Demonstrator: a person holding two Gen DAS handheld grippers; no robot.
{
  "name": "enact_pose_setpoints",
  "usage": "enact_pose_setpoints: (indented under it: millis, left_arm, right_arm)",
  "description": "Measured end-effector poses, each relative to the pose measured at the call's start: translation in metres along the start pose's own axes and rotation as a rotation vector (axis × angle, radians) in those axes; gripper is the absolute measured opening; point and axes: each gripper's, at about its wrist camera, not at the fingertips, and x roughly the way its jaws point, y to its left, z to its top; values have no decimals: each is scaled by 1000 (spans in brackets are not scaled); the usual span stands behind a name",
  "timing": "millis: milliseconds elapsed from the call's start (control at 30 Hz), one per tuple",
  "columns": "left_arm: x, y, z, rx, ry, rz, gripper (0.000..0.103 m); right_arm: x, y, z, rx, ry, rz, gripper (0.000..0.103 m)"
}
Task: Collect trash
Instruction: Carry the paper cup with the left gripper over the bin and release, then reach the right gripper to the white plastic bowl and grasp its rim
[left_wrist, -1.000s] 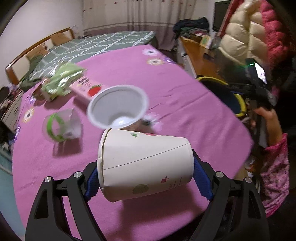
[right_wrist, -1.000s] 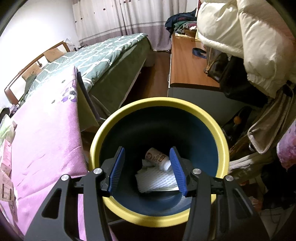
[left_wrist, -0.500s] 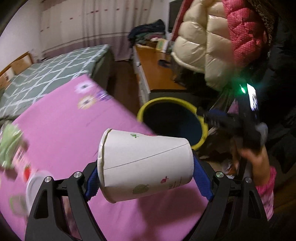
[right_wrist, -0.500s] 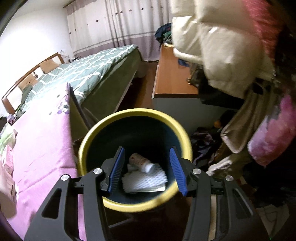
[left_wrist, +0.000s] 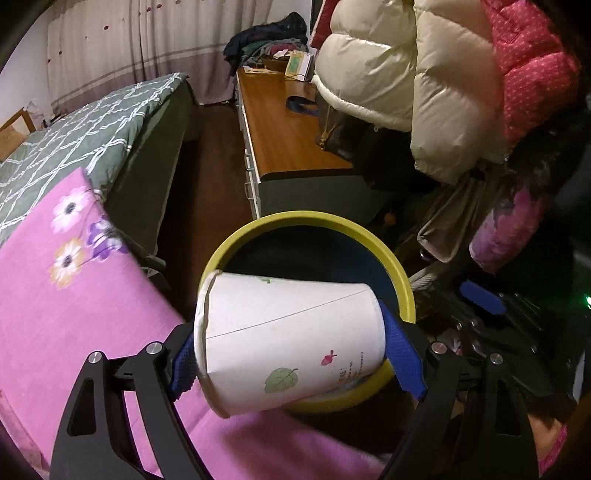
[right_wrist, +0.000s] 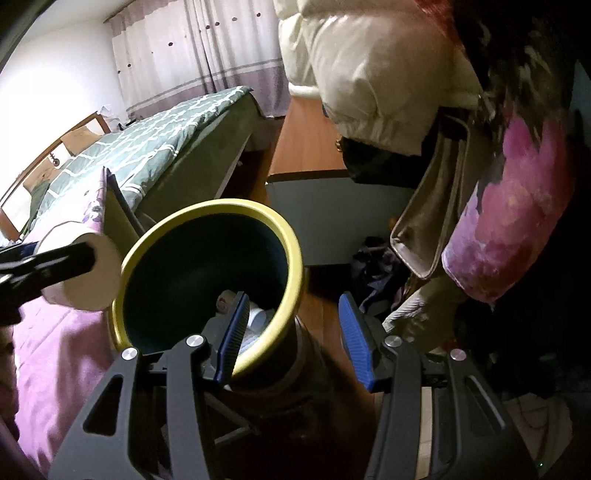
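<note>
My left gripper (left_wrist: 291, 354) is shut on a white paper cup (left_wrist: 288, 339) lying sideways between its blue pads, held just over the near rim of a dark bin with a yellow rim (left_wrist: 388, 258). In the right wrist view the bin (right_wrist: 291, 251) stands beside the pink table, with white trash (right_wrist: 255, 314) at its bottom, and the cup (right_wrist: 85, 273) shows at its left edge. My right gripper (right_wrist: 291, 332) is open and empty, over the bin's right rim.
A pink flowered tablecloth (left_wrist: 74, 302) covers the table left of the bin. A green quilted bed (left_wrist: 92, 122) lies behind. A wooden cabinet (left_wrist: 288, 140) and hanging puffy coats (left_wrist: 424, 74) crowd the right side.
My left gripper swung right from the table to the bin with the cup. My right gripper drew back to the right, so the bin shifted left in its view.
</note>
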Motion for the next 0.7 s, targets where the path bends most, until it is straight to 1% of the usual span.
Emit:
enact_pose_setpoints:
  millis: [33,67,100,233,400,500,633,700]
  left_arm:
    - [5,-1,3,-2,4,10,84]
    - [9,-2,6,-4,5,15,90]
    - [10,-1,7,-8,2,15,93]
    - [-4,4,8,-31,-29,7,94]
    - [-62,15,-6,-52,-113,45,96]
    - [-110,33,-29,-82,-182,92,97]
    - [-164,61,-64,-144,-247,144,98]
    - [-194,81,-91,-194,-280,202,98]
  right_arm:
    - [1,-2,-1,2,2,1,48]
    - [2,-3,-1,4,4,2,48]
    - [2,-4,-1,4,6,4,48]
    - [2,-2,-3,3,7,11,48]
    - [-4,9,-5,-16,-1,32,49]
    - [-7,18,-6,-35,-3,47,51]
    - [-11,44,-8,-84,-3,74,52]
    - [-13,62,-10,-115,-2,94,52]
